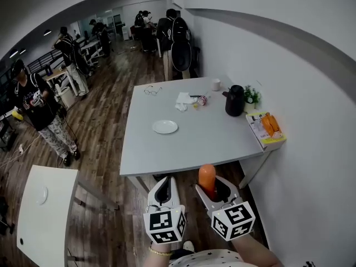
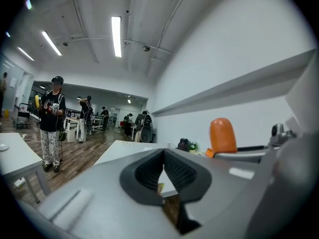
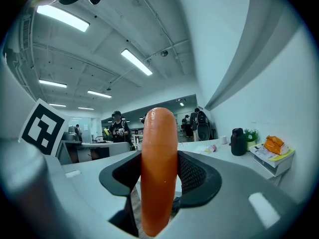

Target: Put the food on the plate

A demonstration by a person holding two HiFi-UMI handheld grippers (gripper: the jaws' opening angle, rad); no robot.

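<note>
The left gripper point(image 1: 165, 186) and right gripper point(image 1: 214, 186), 2 side by side, point forward, well short of the small round white plate point(image 1: 165, 127) on the grey counter point(image 1: 222, 141). The right jaws clamp an upright smooth orange sausage-shaped food piece point(image 1: 207, 178). The left jaws are together with nothing between them.

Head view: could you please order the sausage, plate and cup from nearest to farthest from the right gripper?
1. sausage, held in the right gripper.
2. plate, middle of the table, ahead-left.
3. cup, at the far edge.
</note>
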